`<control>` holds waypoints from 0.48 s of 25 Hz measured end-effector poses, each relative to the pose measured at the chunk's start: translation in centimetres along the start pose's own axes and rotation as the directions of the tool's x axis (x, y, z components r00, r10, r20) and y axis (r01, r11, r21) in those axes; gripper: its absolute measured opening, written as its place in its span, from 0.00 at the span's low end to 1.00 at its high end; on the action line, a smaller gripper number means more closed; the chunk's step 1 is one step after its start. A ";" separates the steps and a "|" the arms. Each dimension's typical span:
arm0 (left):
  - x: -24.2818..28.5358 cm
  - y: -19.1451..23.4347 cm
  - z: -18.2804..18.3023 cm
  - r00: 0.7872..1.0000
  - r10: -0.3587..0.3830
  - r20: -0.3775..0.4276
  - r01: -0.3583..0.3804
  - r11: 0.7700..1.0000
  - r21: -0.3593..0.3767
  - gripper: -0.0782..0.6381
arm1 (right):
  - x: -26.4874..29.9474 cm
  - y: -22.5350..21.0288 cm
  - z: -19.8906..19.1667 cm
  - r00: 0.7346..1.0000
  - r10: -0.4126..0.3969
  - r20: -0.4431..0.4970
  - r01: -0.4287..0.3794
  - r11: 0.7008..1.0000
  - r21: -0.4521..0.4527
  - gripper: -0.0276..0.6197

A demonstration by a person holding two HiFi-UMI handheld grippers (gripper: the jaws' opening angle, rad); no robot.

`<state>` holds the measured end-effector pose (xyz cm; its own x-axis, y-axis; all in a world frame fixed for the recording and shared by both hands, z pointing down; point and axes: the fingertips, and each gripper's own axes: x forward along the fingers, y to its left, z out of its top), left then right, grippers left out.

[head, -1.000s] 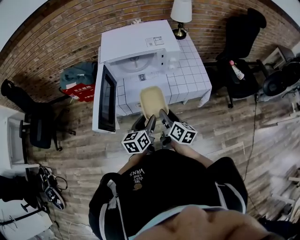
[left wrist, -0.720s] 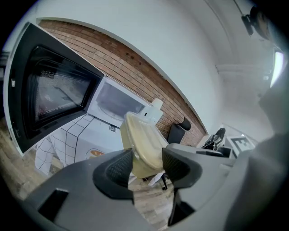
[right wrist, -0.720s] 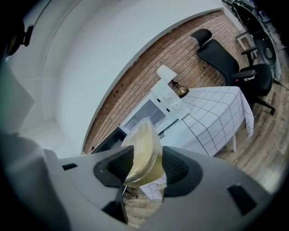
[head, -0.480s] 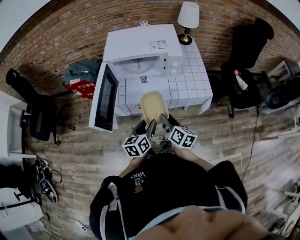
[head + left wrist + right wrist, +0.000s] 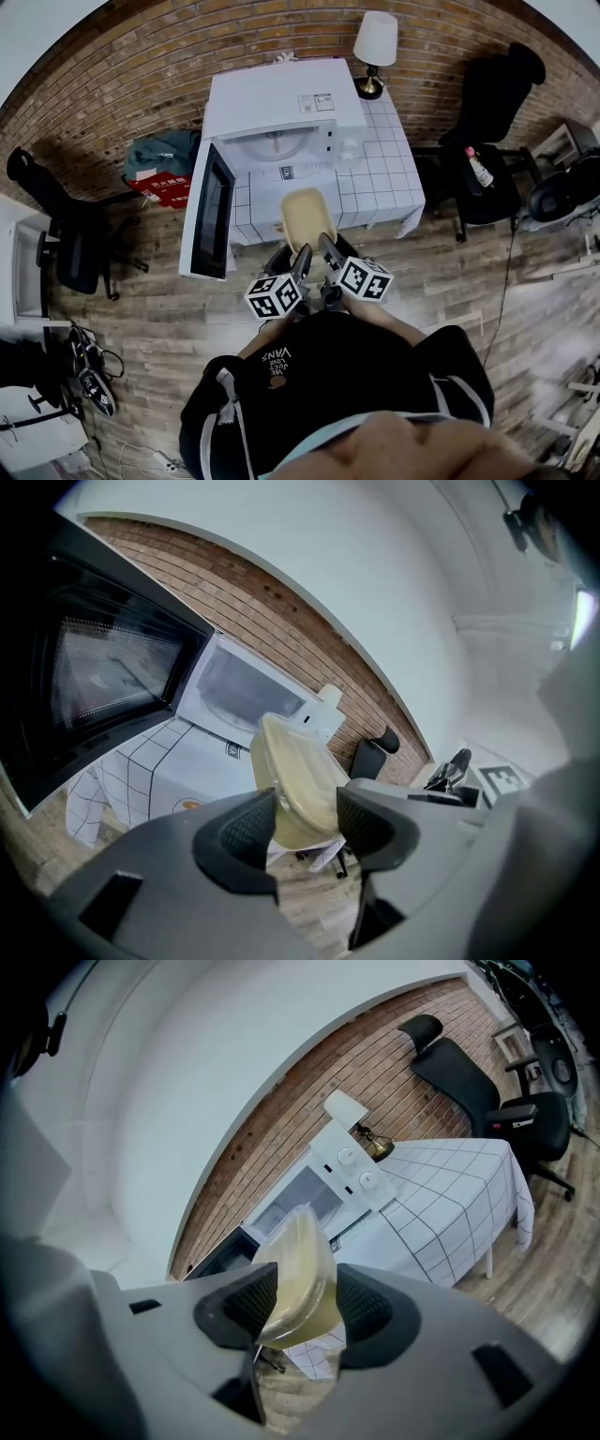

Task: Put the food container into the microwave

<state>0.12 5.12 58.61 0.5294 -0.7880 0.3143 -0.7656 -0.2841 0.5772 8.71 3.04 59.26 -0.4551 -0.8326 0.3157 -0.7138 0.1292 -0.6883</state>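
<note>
I have left gripper (image 5: 309,819) and right gripper (image 5: 307,1305) both clamped on food container (image 5: 307,216), near end; thin plastic, probably flexes, so I hold it level.

Food container (image 5: 298,785) partly behind jaws

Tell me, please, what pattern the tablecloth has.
The tablecloth is white with a dark grid, clearest in the right gripper view.

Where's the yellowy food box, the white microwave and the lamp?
Pale yellow lidded plastic food container (image 5: 307,217): head view, middle of its lid.
White microwave with open door (image 5: 272,98): head view, its top panel.
White-shaded table lamp (image 5: 376,39): head view, its shade.
</note>
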 end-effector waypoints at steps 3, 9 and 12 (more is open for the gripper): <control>0.8 0.8 0.9 1.000 -0.005 -0.007 0.005 1.000 -0.005 0.40 | 1.3 0.3 0.5 1.000 -0.007 0.001 0.007 1.000 0.005 0.32; 2.6 2.6 2.9 1.000 -0.019 -0.019 0.018 1.000 -0.011 0.40 | 4.3 0.7 1.4 1.000 -0.024 0.002 0.024 1.000 0.004 0.32; 3.5 3.6 4.1 0.999 -0.028 -0.021 0.028 1.000 -0.006 0.40 | 5.8 0.9 1.9 0.999 -0.034 0.009 0.034 0.999 0.001 0.32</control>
<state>-2.32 -0.95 58.70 0.5580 -0.7682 0.3139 -0.7486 -0.3027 0.5899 6.40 -2.70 59.22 -0.4255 -0.8416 0.3327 -0.7284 0.1003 -0.6778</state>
